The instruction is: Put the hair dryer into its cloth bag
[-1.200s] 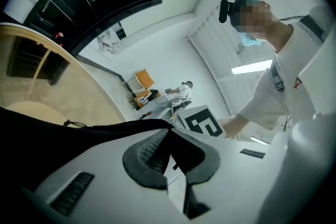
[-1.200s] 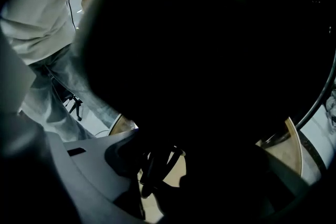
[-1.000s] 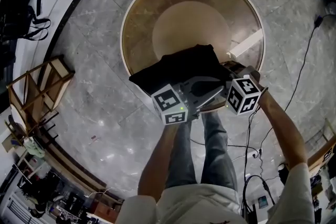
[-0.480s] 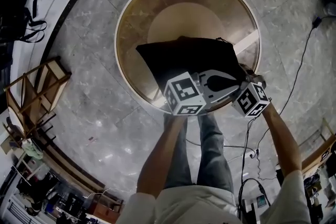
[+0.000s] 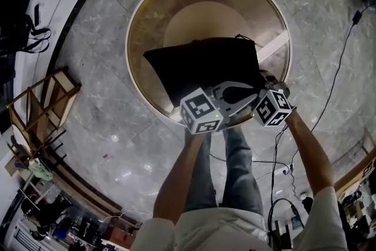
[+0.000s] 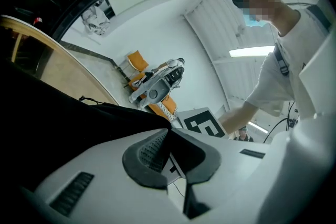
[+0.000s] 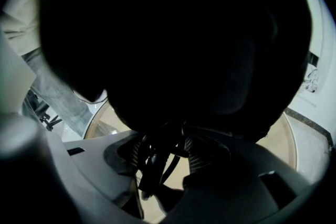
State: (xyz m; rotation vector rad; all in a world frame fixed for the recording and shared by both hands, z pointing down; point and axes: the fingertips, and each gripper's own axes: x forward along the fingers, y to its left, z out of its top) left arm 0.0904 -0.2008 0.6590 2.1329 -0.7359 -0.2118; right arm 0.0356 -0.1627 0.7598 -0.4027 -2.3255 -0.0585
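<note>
A black cloth bag (image 5: 202, 64) is held over the round wooden table (image 5: 141, 26) by both grippers at its near edge. My left gripper (image 5: 202, 111) is shut on the bag's hem (image 6: 79, 123), and its jaws (image 6: 169, 144) pinch the cloth. My right gripper (image 5: 272, 107) grips the bag's near right corner. In the right gripper view the dark bag (image 7: 173, 39) bulges and fills the picture. A bunch of black cord (image 7: 157, 157) sits between the pads (image 7: 195, 155), which still touch it while the jaws are opening slightly. The hair dryer does not show on its own.
A white strip (image 5: 273, 47) lies on the table's right side. A wooden rack (image 5: 41, 109) stands on the marble floor at the left, and cables (image 5: 335, 67) run along the floor at the right. The person's legs (image 5: 226, 173) are right at the table's near edge.
The bag has moved farther out over the table and now spreads wider. Both grippers have shifted a little to the right with it.
</note>
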